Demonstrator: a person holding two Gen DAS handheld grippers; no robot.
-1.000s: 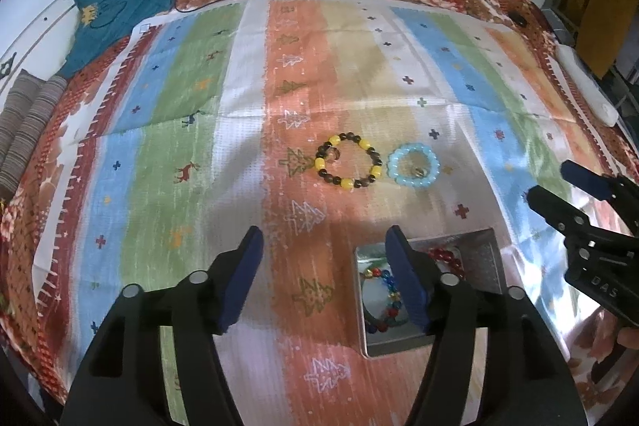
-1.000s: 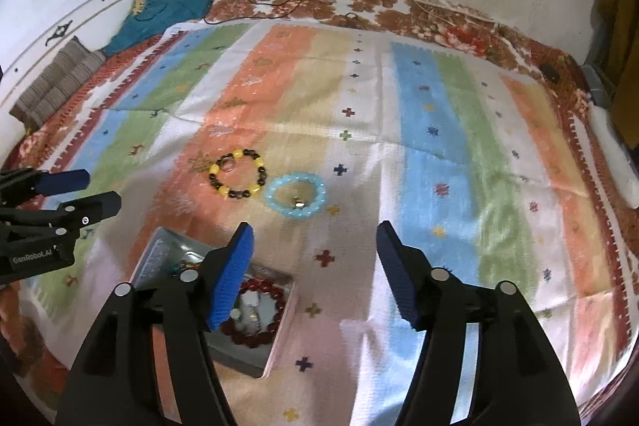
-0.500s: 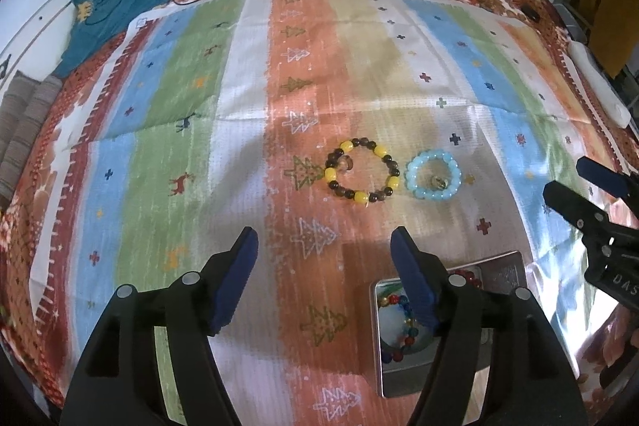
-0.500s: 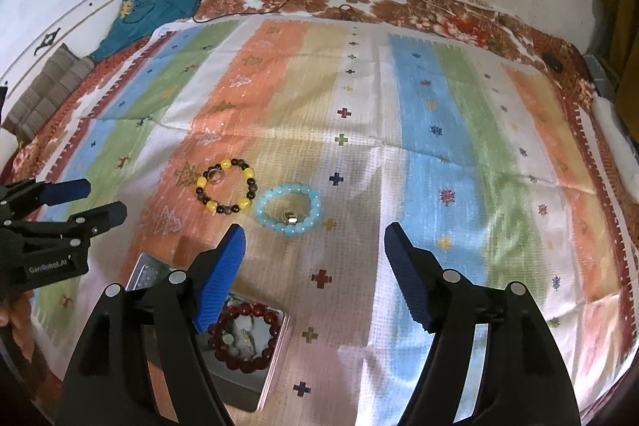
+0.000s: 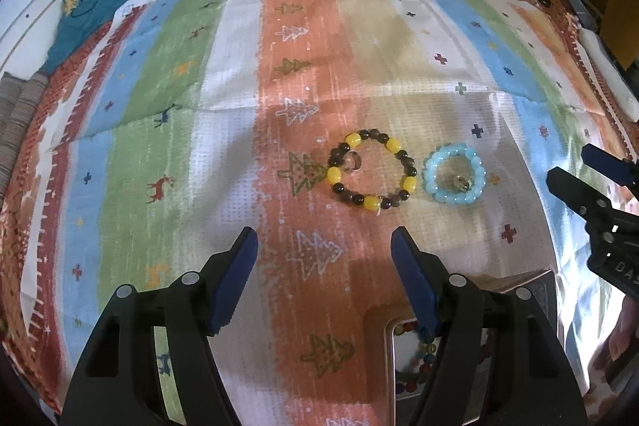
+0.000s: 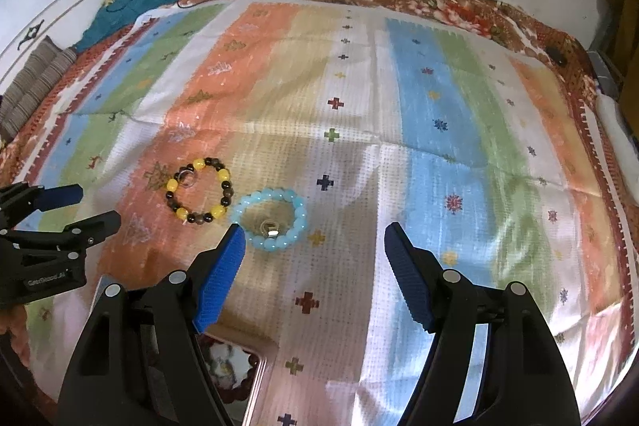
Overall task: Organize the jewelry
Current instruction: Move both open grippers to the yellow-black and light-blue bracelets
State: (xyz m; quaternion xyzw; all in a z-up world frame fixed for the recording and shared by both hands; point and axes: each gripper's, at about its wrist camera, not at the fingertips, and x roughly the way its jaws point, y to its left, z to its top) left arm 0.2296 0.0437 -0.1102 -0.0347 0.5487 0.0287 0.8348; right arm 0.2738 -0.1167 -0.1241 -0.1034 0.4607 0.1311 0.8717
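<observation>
Nearest, the metal tray point(image 5: 389, 378) already holds bracelets. Both the left gripper point(image 5: 324, 266) and right gripper point(image 6: 313, 260) hang spread wide, empty. Just beyond the right gripper's left finger point(image 6: 223, 266) lies the blue bracelet point(image 6: 273, 224); the yellow-and-brown bracelet point(image 5: 371, 174), just beside it, sits ahead-right of the left gripper.

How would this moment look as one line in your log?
left gripper open, empty | right gripper open, empty | yellow-brown bracelet, blue bracelet on cloth | tin partly filled
</observation>
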